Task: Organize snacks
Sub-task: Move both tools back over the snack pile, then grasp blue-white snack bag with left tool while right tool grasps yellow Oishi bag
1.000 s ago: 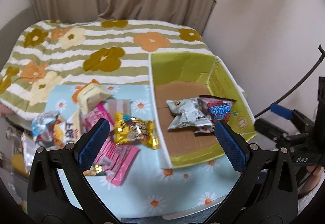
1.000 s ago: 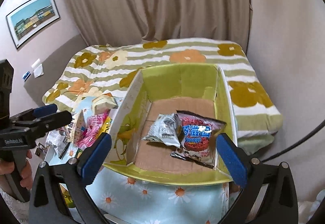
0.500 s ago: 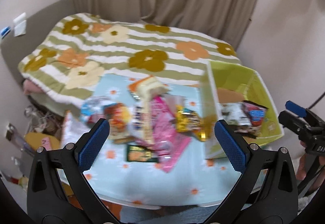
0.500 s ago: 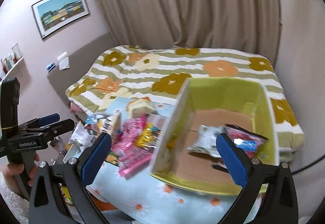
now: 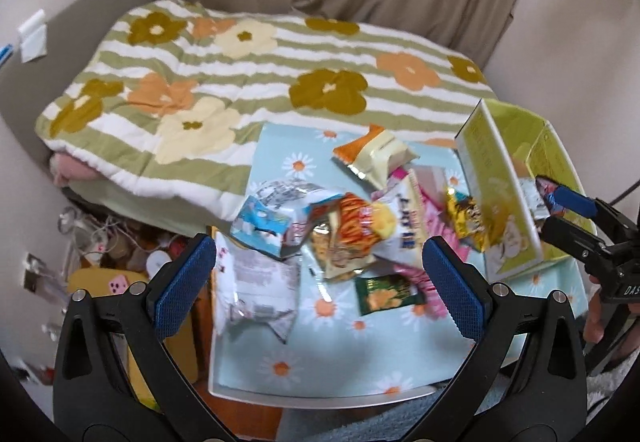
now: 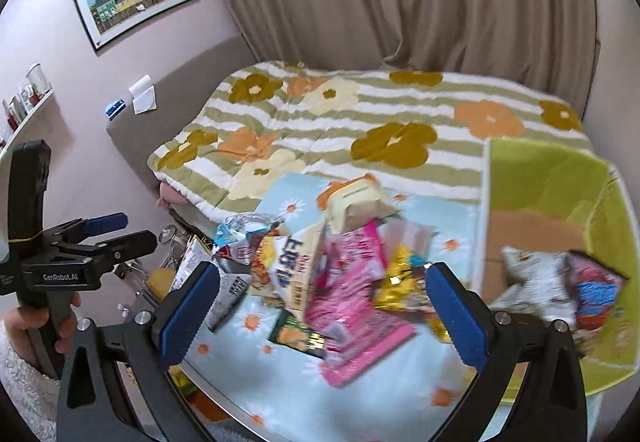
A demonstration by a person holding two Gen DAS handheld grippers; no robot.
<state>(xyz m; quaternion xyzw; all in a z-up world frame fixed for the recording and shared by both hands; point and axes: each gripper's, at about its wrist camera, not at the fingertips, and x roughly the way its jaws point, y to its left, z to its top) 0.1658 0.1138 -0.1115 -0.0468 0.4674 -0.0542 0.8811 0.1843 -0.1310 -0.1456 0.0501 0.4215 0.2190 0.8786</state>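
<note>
- left gripper (image 5: 318,278) wide open, nothing between its blue pads, above the table's (image 5: 344,374) near edge
- snack pile (image 5: 348,217) mid-table on the daisy cloth; green packet (image 5: 386,294) at the pile's near side
- grey packet (image 5: 260,282) at the table's left edge
- yellow-green box (image 5: 516,177) on the right edge, open
- right gripper (image 5: 568,211) at the far right, over the box; open or closed unclear
- floral blanket (image 5: 256,77) beyond the far edge

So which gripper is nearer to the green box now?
The right gripper: in the left wrist view it hovers at the green box, open. The left gripper stands over the snack pile beside it.
</note>
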